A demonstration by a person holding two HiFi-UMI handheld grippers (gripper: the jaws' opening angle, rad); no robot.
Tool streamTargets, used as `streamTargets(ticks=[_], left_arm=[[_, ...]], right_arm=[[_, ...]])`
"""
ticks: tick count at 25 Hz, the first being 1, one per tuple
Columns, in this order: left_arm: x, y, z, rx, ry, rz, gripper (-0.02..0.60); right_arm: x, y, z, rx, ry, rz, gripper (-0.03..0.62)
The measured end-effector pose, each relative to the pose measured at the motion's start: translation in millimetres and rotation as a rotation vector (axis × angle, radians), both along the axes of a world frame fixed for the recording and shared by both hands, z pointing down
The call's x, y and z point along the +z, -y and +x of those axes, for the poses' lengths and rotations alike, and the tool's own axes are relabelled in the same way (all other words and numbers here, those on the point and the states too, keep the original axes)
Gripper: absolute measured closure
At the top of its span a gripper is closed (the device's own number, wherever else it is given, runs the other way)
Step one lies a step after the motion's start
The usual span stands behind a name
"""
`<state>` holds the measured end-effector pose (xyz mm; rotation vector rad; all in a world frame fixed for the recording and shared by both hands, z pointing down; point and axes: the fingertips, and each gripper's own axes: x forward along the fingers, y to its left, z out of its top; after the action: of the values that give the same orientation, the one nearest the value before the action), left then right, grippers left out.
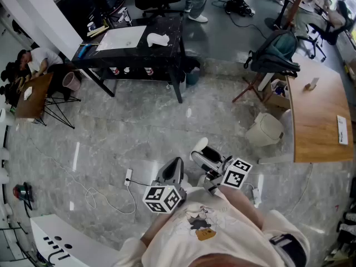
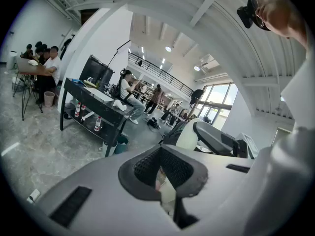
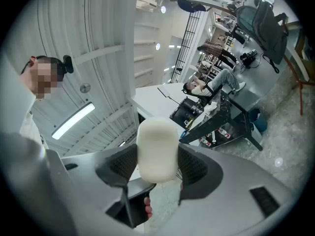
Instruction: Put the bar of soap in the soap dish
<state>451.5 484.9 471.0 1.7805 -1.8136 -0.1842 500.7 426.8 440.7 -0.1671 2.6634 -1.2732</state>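
A rounded white bar of soap stands between the dark pads of my right gripper, which is shut on it. In the head view the soap sticks out past that gripper, held close in front of the person's body over the grey floor. My left gripper is beside it, to the left. Its pads stand almost together with nothing between them. A white object lies on a black table far ahead; I cannot tell whether it is the soap dish.
A curved wooden desk is at the right, with a white bin and a backpack on a stool near it. A power strip and cable lie on the floor at the left. People sit behind the black table and at the far left.
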Motion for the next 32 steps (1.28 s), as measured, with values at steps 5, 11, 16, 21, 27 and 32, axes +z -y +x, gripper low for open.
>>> streamTargets(ticks=[5, 11, 16, 21, 27, 32], left_arm=[[-2, 3, 3, -0.009, -0.004, 0.007, 0.575], [-2, 11, 25, 0.002, -0.005, 0.016, 0.575], [2, 12, 32, -0.003, -0.001, 0.017, 0.575], [10, 9, 16, -0.02, -0.006, -0.008, 0.575], [13, 32, -17, -0.023, -0.056, -0.001, 0.575], [23, 69, -57, 0.003, -0.109, -0.005, 0.575]], right_arm=[[-4, 1, 4, -0.008, 0.013, -0.004, 0.33], [-4, 7, 21, -0.02, 0.019, 0.008, 0.33], [-4, 7, 27, -0.047, 0.039, 0.016, 0.33], [2, 10, 13, -0.045, 0.027, 0.007, 0.331], [0, 33, -26, -0.055, -0.011, 0.032, 0.332], [-3, 65, -69, -0.027, -0.044, 0.042, 0.332]])
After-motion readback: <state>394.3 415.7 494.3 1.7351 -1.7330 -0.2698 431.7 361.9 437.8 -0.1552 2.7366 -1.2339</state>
